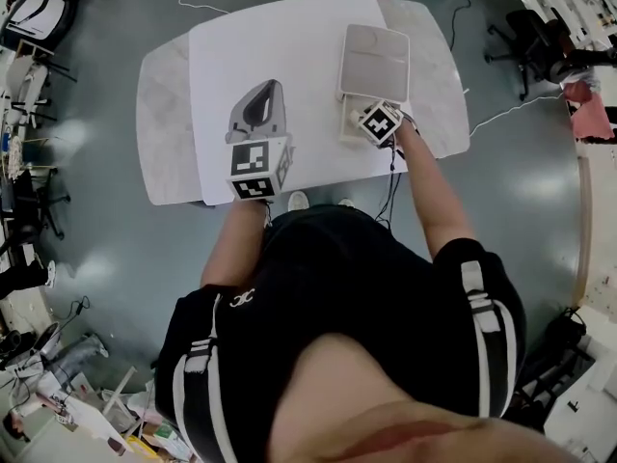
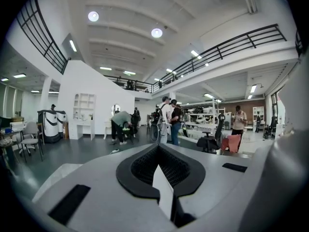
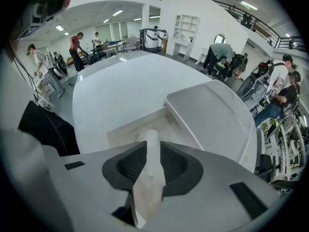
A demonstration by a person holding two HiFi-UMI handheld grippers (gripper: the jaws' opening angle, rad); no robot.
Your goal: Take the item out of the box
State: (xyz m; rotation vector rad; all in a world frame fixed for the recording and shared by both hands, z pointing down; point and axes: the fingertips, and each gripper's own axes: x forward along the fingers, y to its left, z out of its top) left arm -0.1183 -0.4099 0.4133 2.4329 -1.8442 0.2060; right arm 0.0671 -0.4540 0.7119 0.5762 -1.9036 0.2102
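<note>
A white box stands open at the table's right side, its lid folded back away from me. My right gripper hangs over the box's open base. It is shut on a white, tube-like item, which sticks out past the fingertips over the box. The lid lies flat to the right of the jaws. My left gripper rests on the white table left of the box, shut with nothing in it. In the left gripper view the left gripper points out into the room.
The table's near edge runs just in front of me. Cables trail over the grey floor. Office chairs and cluttered desks ring the room. Several people stand far off.
</note>
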